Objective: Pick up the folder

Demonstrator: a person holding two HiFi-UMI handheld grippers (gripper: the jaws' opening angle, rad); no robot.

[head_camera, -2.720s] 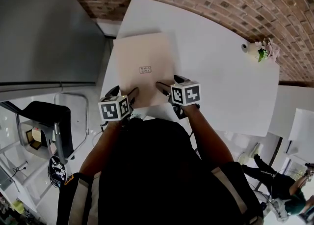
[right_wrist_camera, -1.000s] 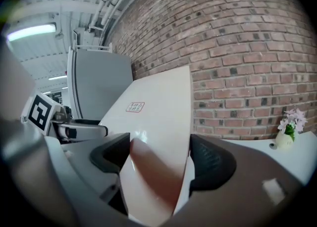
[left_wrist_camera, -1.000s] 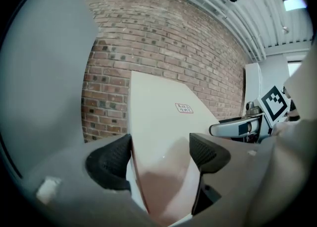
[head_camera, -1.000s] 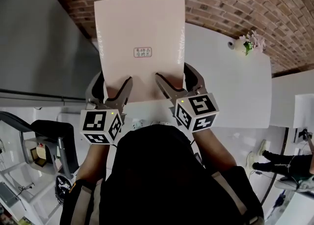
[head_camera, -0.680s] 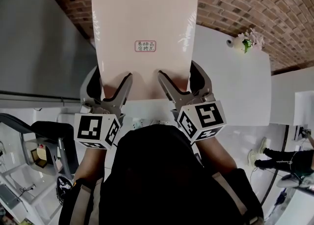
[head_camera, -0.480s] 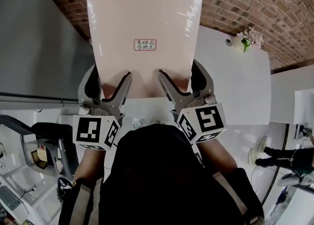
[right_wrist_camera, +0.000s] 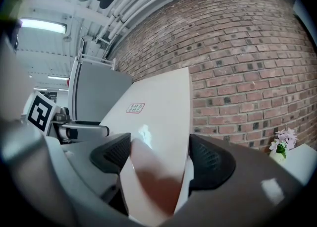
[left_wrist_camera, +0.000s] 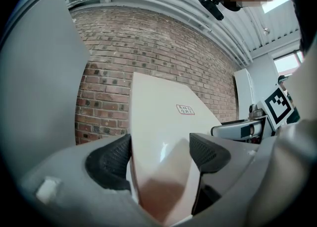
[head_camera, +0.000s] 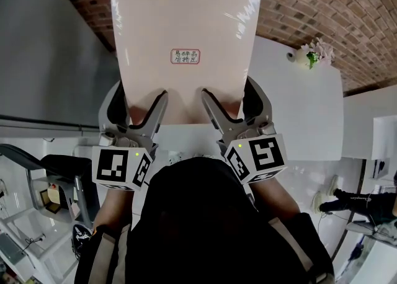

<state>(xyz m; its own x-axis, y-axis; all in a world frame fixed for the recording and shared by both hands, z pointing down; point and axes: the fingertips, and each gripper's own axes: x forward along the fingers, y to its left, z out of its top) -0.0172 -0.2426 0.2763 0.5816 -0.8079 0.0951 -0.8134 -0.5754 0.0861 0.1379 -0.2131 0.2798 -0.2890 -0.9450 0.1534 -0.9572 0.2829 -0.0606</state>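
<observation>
A pale pink folder (head_camera: 185, 35) with a small red-framed label (head_camera: 186, 56) is held up in the air, clear of the white table (head_camera: 298, 109). My left gripper (head_camera: 139, 104) is shut on its lower left edge, my right gripper (head_camera: 228, 103) on its lower right edge. In the left gripper view the folder (left_wrist_camera: 161, 137) passes edge-on between the two black pads (left_wrist_camera: 110, 157). The right gripper view shows the folder (right_wrist_camera: 156, 132) clamped the same way between that gripper's pads (right_wrist_camera: 210, 161).
A brick wall (head_camera: 322, 4) rises behind the table. A small white vase of flowers (head_camera: 310, 55) stands at the table's far right corner. A grey panel (head_camera: 49, 47) stands to the left. A black chair (head_camera: 59, 168) sits lower left.
The folder lay flat on the table with both grippers at its near edge. Now both grippers have lifted it and tilted it upright, and it has risen a little more over the last second.
</observation>
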